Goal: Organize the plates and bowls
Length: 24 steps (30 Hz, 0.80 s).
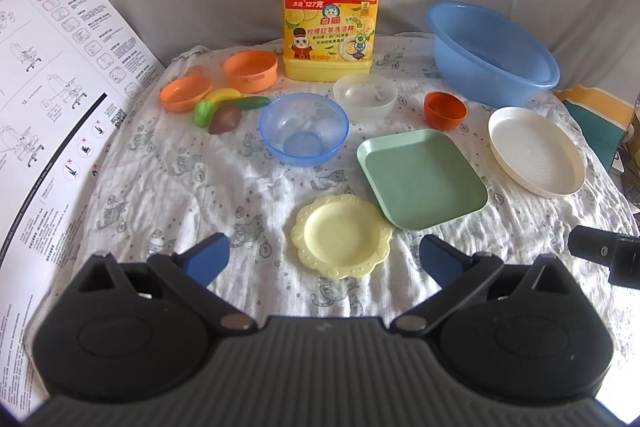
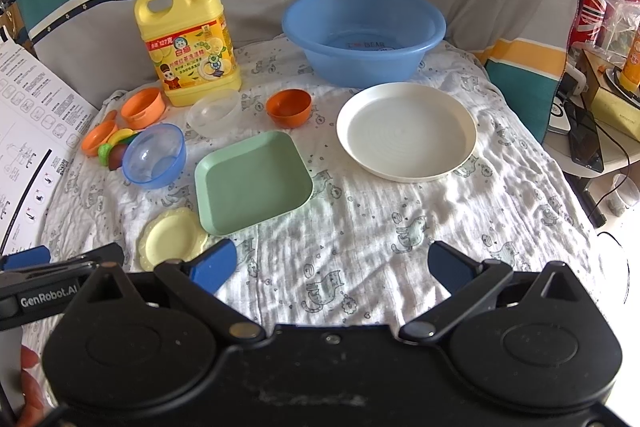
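On the cat-print cloth lie a small yellow scalloped plate [image 1: 341, 236] [image 2: 173, 238], a green square plate [image 1: 421, 179] [image 2: 252, 182], a white round plate [image 1: 536, 151] [image 2: 407, 131], a clear blue bowl [image 1: 304, 129] [image 2: 154, 155], a clear bowl [image 1: 365, 95] [image 2: 214, 112], a small orange-red bowl [image 1: 445, 109] [image 2: 289, 107] and a big blue basin [image 1: 491, 53] [image 2: 364, 33]. My left gripper [image 1: 325, 261] is open and empty, just before the yellow plate. My right gripper [image 2: 332, 267] is open and empty over bare cloth, in front of the green plate.
A yellow detergent jug [image 1: 330, 15] [image 2: 188, 45] stands at the back. Orange toy pots [image 1: 250, 71] and toy fruit [image 1: 224, 113] lie at the left. A printed instruction sheet [image 1: 52, 87] borders the left side. Clutter on a side table [image 2: 592, 107] is at the right.
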Each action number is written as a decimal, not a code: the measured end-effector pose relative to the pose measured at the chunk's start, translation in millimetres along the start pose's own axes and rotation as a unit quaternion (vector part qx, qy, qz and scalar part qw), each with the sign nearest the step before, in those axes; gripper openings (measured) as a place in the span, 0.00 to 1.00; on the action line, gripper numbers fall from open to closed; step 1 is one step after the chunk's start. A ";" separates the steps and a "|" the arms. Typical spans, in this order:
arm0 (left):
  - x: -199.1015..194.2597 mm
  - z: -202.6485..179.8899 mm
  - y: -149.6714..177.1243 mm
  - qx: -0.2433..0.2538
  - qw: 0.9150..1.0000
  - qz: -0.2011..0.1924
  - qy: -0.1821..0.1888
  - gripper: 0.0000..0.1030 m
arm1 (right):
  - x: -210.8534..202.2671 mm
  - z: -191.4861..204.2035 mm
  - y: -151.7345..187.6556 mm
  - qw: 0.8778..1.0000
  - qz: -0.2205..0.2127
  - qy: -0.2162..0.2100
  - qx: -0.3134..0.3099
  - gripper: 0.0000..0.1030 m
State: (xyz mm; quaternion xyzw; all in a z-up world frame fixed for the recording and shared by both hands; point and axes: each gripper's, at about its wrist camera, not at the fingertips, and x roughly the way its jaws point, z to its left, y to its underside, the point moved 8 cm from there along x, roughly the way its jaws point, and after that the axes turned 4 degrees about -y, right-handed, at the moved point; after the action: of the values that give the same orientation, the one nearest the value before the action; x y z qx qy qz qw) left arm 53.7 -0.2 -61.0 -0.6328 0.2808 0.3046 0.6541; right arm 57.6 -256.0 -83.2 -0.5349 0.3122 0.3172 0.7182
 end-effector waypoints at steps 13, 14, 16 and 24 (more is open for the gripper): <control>16.0 -9.4 0.7 0.020 1.000 0.007 -0.006 1.00 | 18.9 -11.3 -0.1 1.000 0.014 0.005 0.014 1.00; 18.0 -11.4 0.4 0.022 1.000 0.008 -0.006 1.00 | 21.1 -13.3 0.0 1.000 0.015 0.006 0.016 1.00; 22.7 -14.9 -0.3 0.025 1.000 0.010 -0.006 1.00 | 26.2 -17.8 0.2 1.000 0.018 0.009 0.020 1.00; 46.1 -37.5 -4.3 0.042 0.999 0.019 0.003 1.00 | 52.3 -45.1 1.9 0.999 0.030 0.022 0.039 1.00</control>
State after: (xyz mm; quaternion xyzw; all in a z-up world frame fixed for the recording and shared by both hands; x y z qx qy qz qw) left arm 87.9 -35.7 -94.5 -0.6003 0.3073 0.3029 0.6734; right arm 82.7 -292.8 -136.1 -0.5037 0.3561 0.3141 0.7217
